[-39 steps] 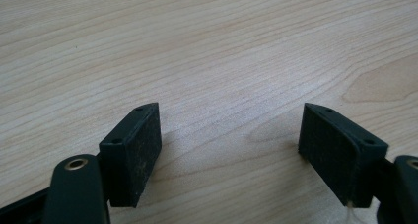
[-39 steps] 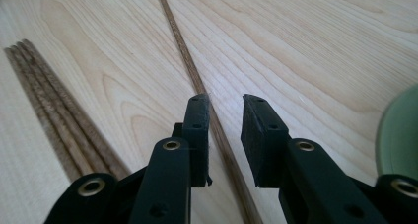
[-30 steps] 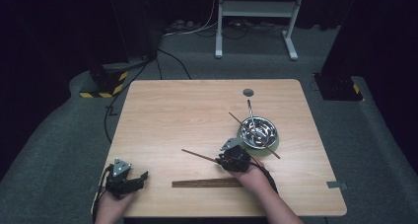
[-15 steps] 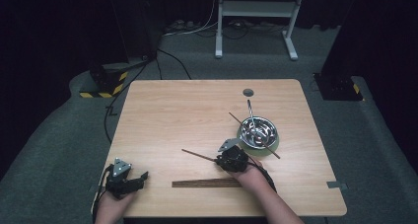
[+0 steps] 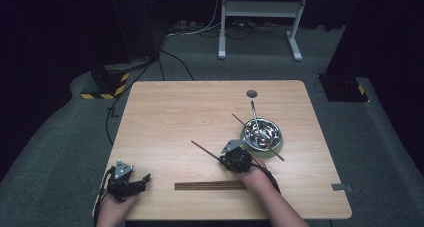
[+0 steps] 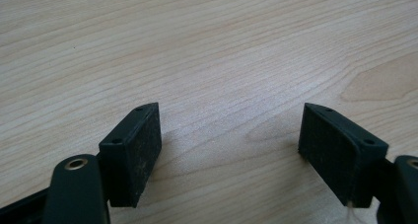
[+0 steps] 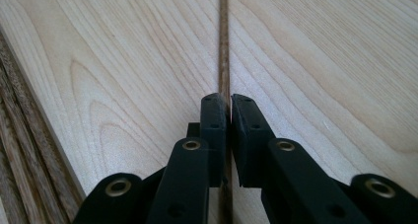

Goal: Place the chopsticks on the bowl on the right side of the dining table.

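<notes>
Right tongs [image 7: 228, 105] pinch a chopstick [image 7: 223, 46], seemingly just above the desk [image 5: 175, 112]; left tongs [image 6: 229, 135] gape, released.

Thin dark chopstick [image 5: 205, 150] pinched at one end, slanting across pale wood beside steel bowl [image 5: 262, 133] holding two more sticks, with further chopsticks [image 5: 210, 186] lying flat nearby.

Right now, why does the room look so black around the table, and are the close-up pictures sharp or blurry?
High view: light falls on the table, the surroundings stay dark, and the steel bowl glints. Left gripper view: sharp wood grain, soft shadows under the open left claw. Right gripper view: right claw sharp on a chopstick, which blurs farther off.
</notes>
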`<state>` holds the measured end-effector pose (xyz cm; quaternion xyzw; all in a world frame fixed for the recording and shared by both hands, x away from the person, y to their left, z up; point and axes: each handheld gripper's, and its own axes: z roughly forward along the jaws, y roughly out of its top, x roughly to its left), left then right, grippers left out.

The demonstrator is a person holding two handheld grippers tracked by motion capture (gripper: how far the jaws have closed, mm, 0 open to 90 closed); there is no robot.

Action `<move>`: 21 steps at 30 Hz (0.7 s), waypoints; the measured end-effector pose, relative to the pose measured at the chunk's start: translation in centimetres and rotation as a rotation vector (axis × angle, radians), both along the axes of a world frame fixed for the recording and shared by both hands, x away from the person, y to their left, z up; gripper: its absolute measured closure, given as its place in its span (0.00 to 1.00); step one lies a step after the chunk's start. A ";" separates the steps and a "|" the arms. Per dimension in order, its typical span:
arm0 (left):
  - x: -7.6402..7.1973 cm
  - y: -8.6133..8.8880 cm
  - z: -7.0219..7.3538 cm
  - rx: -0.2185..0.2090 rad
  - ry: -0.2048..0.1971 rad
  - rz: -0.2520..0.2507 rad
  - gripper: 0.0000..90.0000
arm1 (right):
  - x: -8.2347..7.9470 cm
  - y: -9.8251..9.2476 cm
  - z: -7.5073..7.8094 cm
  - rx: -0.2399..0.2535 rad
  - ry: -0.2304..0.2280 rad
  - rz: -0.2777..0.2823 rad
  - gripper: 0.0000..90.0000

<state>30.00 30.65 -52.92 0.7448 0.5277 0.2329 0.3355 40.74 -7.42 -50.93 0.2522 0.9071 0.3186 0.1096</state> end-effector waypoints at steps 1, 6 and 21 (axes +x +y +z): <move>0.0 0.0 0.0 0.000 0.000 0.000 0.27 | -0.1 0.1 0.0 -0.001 0.001 0.000 0.93; 0.0 0.0 0.0 -0.001 -0.003 0.000 0.27 | -0.2 0.4 0.0 -0.031 -0.040 0.020 0.94; 0.0 0.0 0.0 -0.002 -0.003 0.000 0.27 | -0.5 -1.9 3.8 0.003 -0.150 -0.046 0.94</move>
